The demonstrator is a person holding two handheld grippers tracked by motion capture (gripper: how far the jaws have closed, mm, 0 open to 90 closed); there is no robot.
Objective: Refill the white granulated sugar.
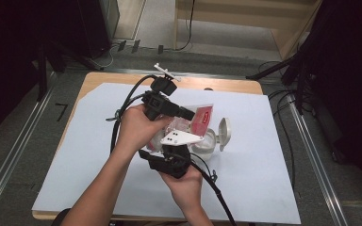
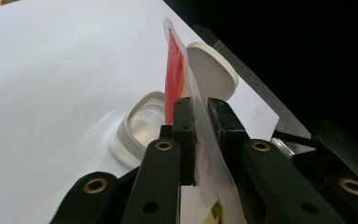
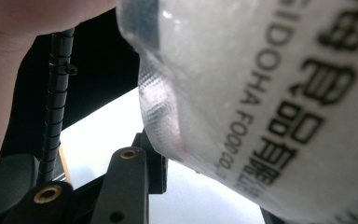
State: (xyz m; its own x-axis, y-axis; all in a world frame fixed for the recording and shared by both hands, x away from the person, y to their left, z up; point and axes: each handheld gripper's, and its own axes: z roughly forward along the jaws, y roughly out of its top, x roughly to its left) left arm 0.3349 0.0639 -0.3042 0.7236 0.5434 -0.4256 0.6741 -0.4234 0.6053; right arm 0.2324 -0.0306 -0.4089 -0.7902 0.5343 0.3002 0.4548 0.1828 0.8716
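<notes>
1. High view: our left gripper (image 1: pixel 187 113) pinches the top of a clear packet with a red label (image 1: pixel 199 120), and our right gripper (image 1: pixel 181 149) comes up from below to take the packet's lower part. The packet hangs between the two, just above and to the left of a white container (image 1: pixel 206 143) whose flip lid (image 1: pixel 225 133) stands open on the white sheet (image 1: pixel 264 155) covering the desk (image 1: pixel 99 77). Judging by this, we are readying the packet to be opened or emptied into the container.

2. Left gripper view: the jaws stand narrow, closed on the thin edge of the packet (image 2: pixel 179 88), which rises straight up between them. The container (image 2: pixel 140 128) sits beyond and below, its lid (image 2: pixel 212 74) tilted back behind the packet.

3. Right gripper view: the packet (image 3: pixel 261 93) with black print lies right against the jaws; one finger (image 3: pixel 126 186) shows beneath its sealed edge. We cannot tell from here whether the pads press on it.

4. To do this well, we should keep the left grip firm on the seal, have the right gripper catch the edge squarely rather than the bulging middle, and hold the packet's mouth over the container before any pull.
</notes>
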